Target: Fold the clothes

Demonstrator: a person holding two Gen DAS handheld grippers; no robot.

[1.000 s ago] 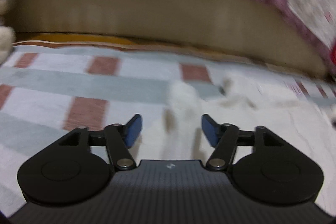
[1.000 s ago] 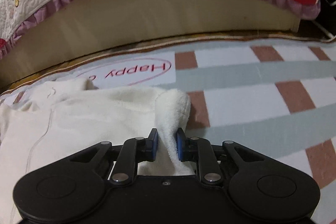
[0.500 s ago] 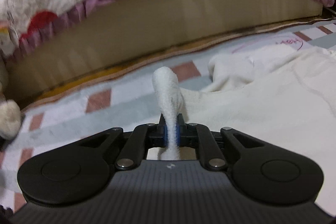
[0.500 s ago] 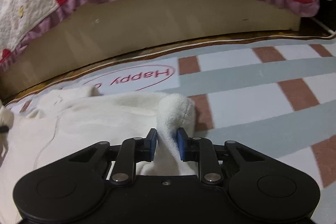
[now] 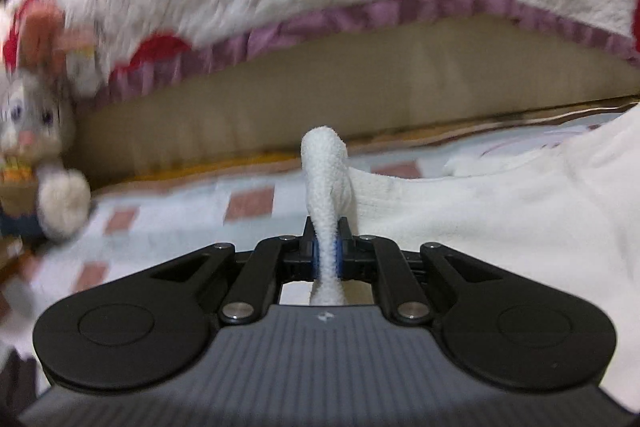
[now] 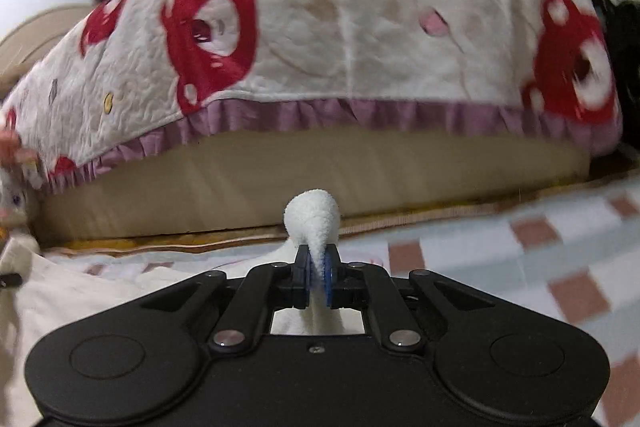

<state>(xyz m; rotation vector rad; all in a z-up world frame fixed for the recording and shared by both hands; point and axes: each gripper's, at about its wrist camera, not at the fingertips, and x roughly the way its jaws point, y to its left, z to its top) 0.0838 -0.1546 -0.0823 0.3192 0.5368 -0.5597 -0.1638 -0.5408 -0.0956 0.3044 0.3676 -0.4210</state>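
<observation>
Both grippers, left and right, have lifted since a half-second ago, jaws clamped tight on fleecy white folds of the cream garment draped over the checked mat.

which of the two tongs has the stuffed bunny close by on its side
The left tongs. Their view shows the stuffed bunny large at its left edge; the right tongs, also clamping the cream garment, barely catch it.

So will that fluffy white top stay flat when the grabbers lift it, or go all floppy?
Probably floppy: the white top already droops from the left gripper and bunches into a soft nub above the right gripper. It looks light and fuzzy, so it likely won't slip out.
</observation>
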